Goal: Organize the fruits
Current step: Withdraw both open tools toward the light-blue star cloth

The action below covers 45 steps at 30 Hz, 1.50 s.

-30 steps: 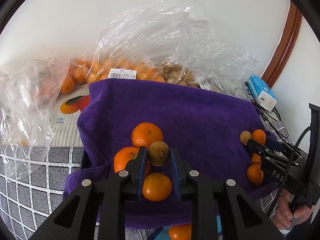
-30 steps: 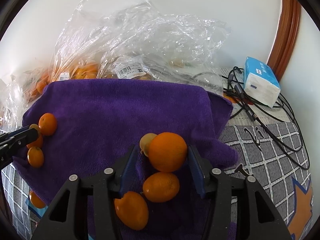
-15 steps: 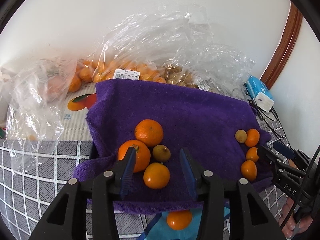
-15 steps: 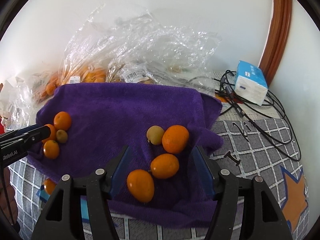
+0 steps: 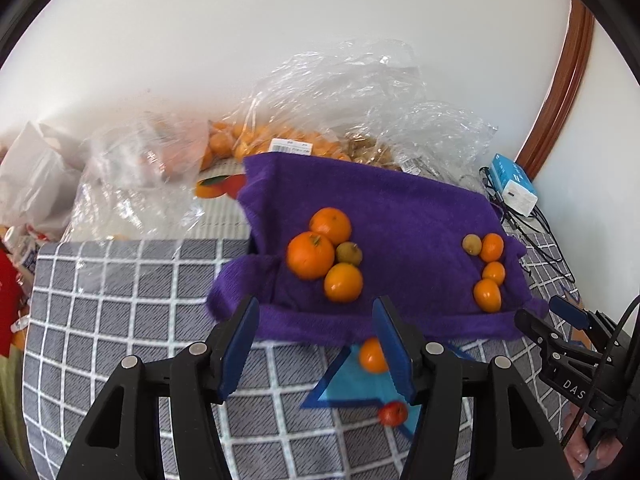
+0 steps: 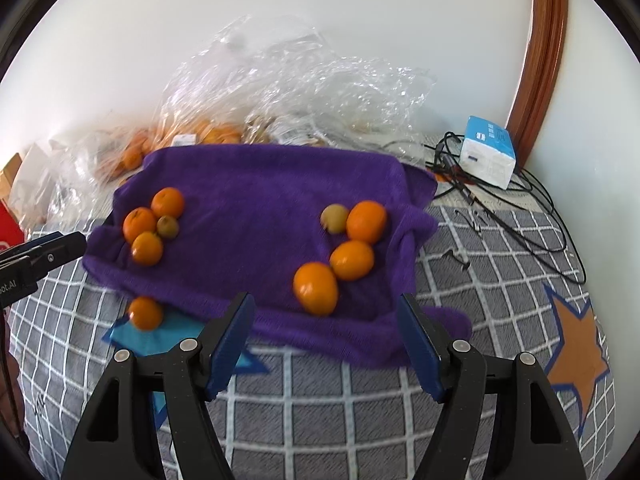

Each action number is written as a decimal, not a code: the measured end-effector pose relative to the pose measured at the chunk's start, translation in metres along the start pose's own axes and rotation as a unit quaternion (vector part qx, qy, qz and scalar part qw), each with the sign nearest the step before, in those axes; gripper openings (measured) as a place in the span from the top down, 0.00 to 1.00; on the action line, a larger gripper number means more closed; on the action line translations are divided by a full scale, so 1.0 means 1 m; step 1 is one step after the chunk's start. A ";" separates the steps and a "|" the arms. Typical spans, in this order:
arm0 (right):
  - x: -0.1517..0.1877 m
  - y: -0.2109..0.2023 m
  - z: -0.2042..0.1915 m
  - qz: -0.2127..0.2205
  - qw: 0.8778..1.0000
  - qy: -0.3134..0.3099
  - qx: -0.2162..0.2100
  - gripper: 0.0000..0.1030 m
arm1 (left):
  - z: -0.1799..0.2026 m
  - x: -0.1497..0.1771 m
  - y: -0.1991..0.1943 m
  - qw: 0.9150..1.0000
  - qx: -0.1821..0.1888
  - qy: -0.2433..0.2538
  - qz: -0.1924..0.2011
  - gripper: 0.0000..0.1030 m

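Note:
A purple towel (image 5: 400, 208) (image 6: 260, 200) holds two fruit groups. The left group has three oranges (image 5: 310, 255) (image 6: 139, 224) and a small brown fruit (image 5: 349, 253) (image 6: 167, 227). The right group has three oranges (image 6: 366, 221) (image 5: 487, 295) and a small yellowish fruit (image 6: 335, 218) (image 5: 472, 244). My left gripper (image 5: 316, 344) is open and empty, in front of the towel's near edge. My right gripper (image 6: 326, 342) is open and empty, also in front of the towel. One orange (image 5: 373, 355) (image 6: 146, 312) and a small red fruit (image 5: 393, 413) lie off the towel.
Clear plastic bags (image 5: 340, 120) (image 6: 288, 92) with more fruit stand behind the towel against the wall. A blue-white box (image 6: 488, 151) and black cables (image 6: 532, 208) lie at the right. The surface is a grey checked cloth (image 6: 500, 280).
The left gripper let go of the brown fruit and the right gripper let go of an orange. Both opened and drew back from the towel.

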State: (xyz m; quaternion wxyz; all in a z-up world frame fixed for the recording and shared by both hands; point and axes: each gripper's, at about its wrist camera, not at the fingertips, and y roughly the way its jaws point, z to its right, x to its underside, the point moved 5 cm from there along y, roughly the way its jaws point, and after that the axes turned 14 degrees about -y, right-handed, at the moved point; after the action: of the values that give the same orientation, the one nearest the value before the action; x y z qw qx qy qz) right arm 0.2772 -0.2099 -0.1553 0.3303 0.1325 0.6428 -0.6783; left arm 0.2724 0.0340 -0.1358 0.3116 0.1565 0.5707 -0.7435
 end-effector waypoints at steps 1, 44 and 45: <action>0.003 -0.002 -0.003 0.000 1.000 0.002 -0.002 0.30 | -0.004 0.003 -0.003 1.000 -0.003 -0.002 0.001 0.45; 0.044 0.014 -0.138 -0.011 0.994 -0.066 -0.088 0.77 | -0.131 0.056 0.002 0.997 -0.018 -0.074 -0.024 0.44; 0.044 0.013 -0.132 -0.010 0.994 -0.065 -0.082 0.77 | -0.128 0.055 0.002 0.997 -0.015 -0.074 -0.026 0.44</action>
State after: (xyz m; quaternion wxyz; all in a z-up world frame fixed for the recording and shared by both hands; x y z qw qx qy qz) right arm 0.2199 -0.0947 -0.2105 0.3741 0.0545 0.6749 -0.6337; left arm 0.2161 0.1392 -0.2085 0.3358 0.0820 0.5608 -0.7524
